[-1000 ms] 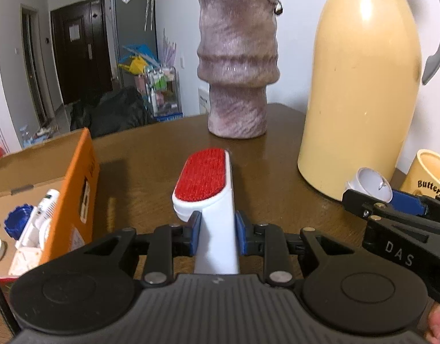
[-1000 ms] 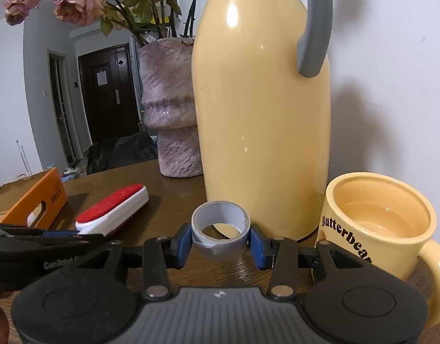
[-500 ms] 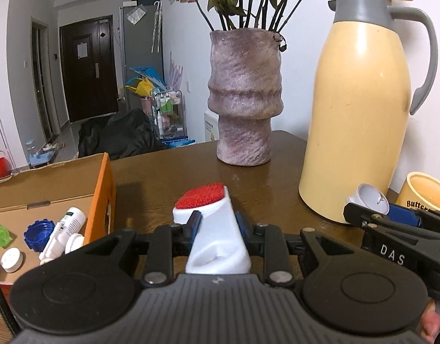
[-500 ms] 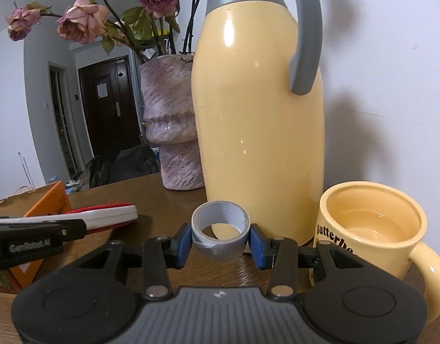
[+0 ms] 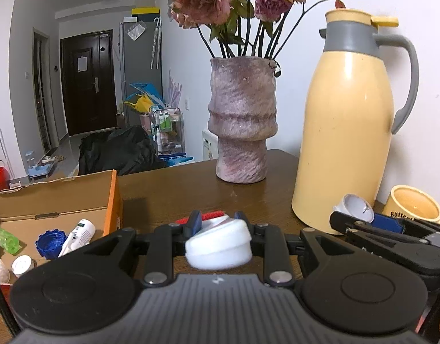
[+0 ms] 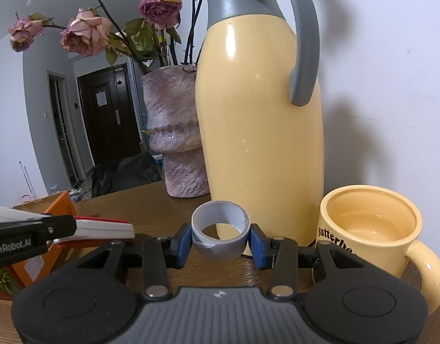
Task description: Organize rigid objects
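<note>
Dark wooden tabletop is filling the lower scene against a white wall, with a hallway and dark door showing behind. Standing on it are a tall yellow thermos jug, a mottled pink vase of dried roses, and a yellow mug. An open cardboard box is sitting at the left, holding small bottles and caps. The left tool is pinching a white lint brush with a red pad, lifted clear of the wood. The right tool is pinching a grey tape roll, just in front of the jug. Judging from this, carrying the brush to the box is the step in hand: keeping it level, clearing the orange box wall, and lowering before letting go should work best.
</note>
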`<state>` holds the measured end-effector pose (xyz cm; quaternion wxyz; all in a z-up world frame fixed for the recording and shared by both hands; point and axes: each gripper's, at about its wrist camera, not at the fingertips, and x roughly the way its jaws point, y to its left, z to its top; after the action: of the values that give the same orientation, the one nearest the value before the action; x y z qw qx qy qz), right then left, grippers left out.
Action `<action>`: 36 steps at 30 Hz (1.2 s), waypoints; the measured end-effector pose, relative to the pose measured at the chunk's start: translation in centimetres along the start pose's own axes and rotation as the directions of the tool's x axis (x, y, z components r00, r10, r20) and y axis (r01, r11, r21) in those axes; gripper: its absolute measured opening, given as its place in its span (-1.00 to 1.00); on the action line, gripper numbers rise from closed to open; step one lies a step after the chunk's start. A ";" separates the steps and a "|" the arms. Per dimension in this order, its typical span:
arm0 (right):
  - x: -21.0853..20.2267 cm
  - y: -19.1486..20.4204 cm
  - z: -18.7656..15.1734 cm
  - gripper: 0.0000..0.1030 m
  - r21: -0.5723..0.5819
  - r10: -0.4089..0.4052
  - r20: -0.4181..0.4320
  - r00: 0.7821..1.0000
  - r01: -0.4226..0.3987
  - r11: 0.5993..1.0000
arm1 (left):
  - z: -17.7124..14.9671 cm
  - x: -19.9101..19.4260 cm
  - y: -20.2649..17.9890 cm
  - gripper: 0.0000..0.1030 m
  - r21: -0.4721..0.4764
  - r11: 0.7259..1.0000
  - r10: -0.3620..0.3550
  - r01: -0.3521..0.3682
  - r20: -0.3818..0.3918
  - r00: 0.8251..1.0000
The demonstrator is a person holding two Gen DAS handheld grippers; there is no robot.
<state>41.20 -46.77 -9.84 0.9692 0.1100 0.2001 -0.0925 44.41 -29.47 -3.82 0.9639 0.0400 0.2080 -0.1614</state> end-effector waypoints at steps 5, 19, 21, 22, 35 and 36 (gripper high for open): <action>-0.4 0.3 -0.1 -0.19 0.002 0.005 0.004 1.000 -0.005 1.000 | 0.1 -0.6 0.5 -0.49 -0.015 1.000 -0.003 0.003 0.008 1.000; -1.7 1.2 0.0 -0.19 0.027 0.022 0.029 0.999 -0.023 0.999 | 1.0 -3.1 1.8 -0.49 -0.048 0.999 -0.009 0.012 0.062 0.998; -1.9 1.5 -0.1 -0.19 0.026 0.028 0.033 0.999 -0.029 0.999 | 0.8 -3.2 1.9 -0.49 -0.049 0.999 -0.009 0.012 0.056 0.998; -2.0 1.6 -0.1 -0.19 0.023 0.031 0.033 0.999 -0.032 0.999 | 0.7 -3.3 2.0 -0.49 -0.048 0.999 -0.010 0.012 0.050 0.999; -3.0 2.7 -0.3 -0.19 0.022 0.055 0.030 0.998 -0.055 0.998 | -5.4 -2.6 2.6 -0.76 0.025 1.000 -0.012 0.017 -0.219 0.976; -3.1 2.8 -0.4 -0.19 0.019 0.060 0.031 0.998 -0.060 0.998 | -5.7 -2.5 2.6 -0.77 0.025 1.000 -0.011 0.018 -0.226 0.974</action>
<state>38.94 -43.54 -8.42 0.9733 0.1241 0.1811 -0.0669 40.92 -25.51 -7.94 0.9321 0.0698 0.3144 -0.1656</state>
